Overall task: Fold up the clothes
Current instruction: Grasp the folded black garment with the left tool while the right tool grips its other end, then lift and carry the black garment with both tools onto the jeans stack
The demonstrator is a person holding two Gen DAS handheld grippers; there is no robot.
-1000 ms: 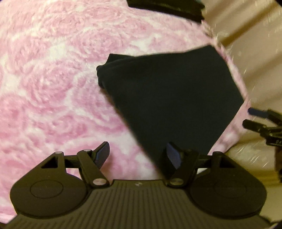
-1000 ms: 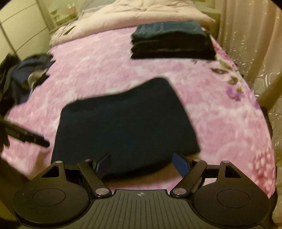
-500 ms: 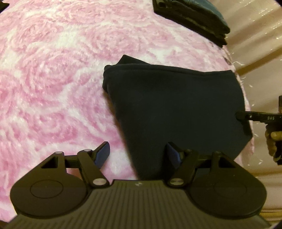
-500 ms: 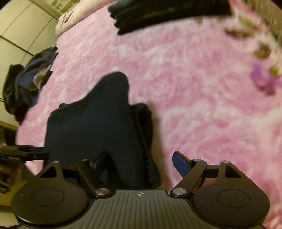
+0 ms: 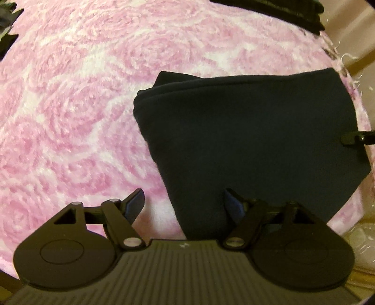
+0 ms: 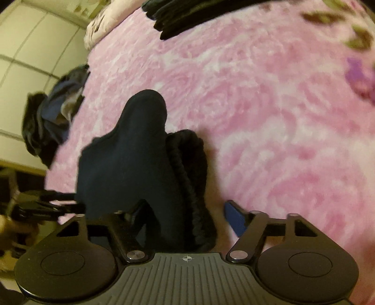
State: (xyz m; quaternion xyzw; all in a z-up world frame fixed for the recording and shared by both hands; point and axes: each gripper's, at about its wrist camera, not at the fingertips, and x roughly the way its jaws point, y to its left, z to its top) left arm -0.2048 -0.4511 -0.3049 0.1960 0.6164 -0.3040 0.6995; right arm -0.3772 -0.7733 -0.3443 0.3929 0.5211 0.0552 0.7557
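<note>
1. Here, the left gripper [image 5: 182, 203] hangs over a bed covered by a pink blanket [image 5: 77, 112] with a swirled rose pattern; its jaws stand wide and are opening.
2. The folded dark garment [image 5: 253, 131] lies on the blanket just ahead of those jaws, its near corner reaching in between them, beside the right-hand blue pad; neither pad presses on it.
3. The right gripper [image 6: 185, 211] has its jaws well apart and closing, with the near end of the garment [image 6: 131, 164], ribbed edge included, lying between them. Its left pad is hidden by the cloth, so contact there cannot be told; the right pad stands clear.
4. Far ahead of both jaws sits a stack of folded dark clothes [image 6: 187, 16].
5. Ahead and to the left of the right jaws, a heap of unfolded clothes [image 6: 54, 122] lies at the bed's edge.
6. No brand, label or readable writing shows; each gripper body bears only a small round mark.
</note>
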